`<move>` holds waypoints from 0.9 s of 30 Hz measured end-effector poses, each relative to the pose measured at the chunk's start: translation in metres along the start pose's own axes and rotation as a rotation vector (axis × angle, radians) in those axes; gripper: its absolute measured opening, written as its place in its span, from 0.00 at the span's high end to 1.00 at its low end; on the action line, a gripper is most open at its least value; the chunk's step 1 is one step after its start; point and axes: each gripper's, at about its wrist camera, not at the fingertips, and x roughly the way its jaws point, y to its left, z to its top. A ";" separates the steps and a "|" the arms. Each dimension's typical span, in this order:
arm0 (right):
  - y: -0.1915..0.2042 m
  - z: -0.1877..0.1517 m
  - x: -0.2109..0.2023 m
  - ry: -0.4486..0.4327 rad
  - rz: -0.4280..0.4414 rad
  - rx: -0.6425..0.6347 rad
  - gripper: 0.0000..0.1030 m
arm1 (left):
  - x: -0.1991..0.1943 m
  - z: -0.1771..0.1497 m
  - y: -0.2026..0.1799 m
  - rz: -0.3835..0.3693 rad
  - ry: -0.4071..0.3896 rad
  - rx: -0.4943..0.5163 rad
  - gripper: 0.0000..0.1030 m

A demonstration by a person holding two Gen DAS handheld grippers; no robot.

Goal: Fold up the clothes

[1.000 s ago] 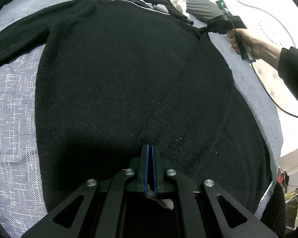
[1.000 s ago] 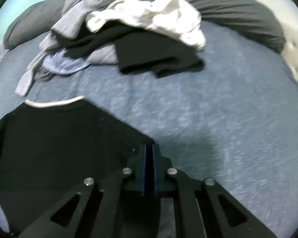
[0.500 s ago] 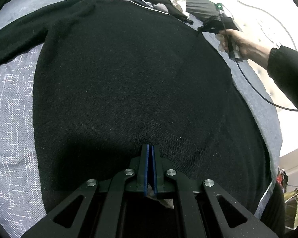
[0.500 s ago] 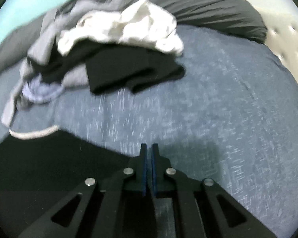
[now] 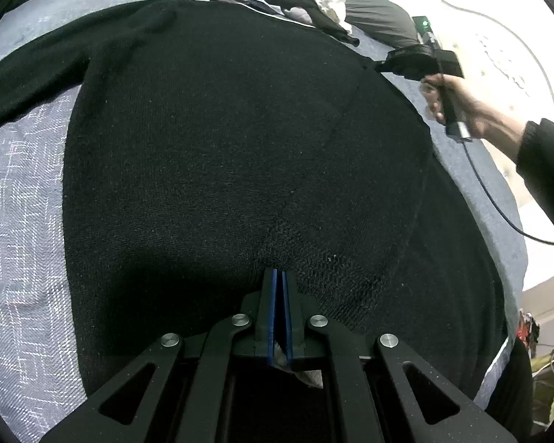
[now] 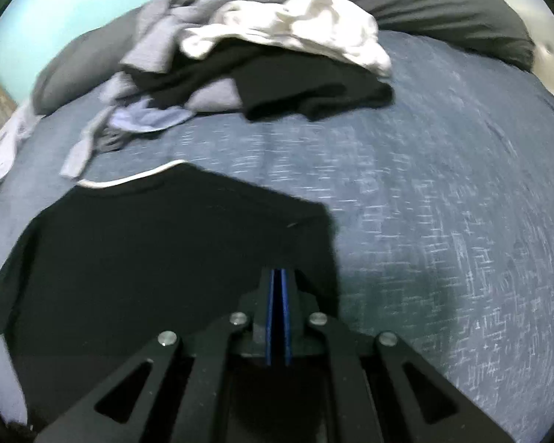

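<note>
Left hand-held gripper [image 5: 279,277]: pressed together, pinching the near hem of the black sweater [image 5: 240,140] lying spread on the bed [image 5: 22,199].
Right hand-held gripper [image 5: 382,65]: carrying the far corner outward and down from where it was a second ago — flattening the layer.
Right wrist view: right hand-held gripper's jaws closing on sweater edge [image 6: 188,243]; unfolded pile [image 6: 255,55] waiting beyond — fold only beginning, I judge.

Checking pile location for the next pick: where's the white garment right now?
Right wrist view, top centre: the white garment tops the clothes pile, over a black piece, before the dark pillow.
</note>
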 end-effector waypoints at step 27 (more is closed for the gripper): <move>0.059 -0.221 -0.161 -0.185 0.346 0.117 0.95 | -0.018 -0.007 0.016 -0.025 0.011 -0.141 0.97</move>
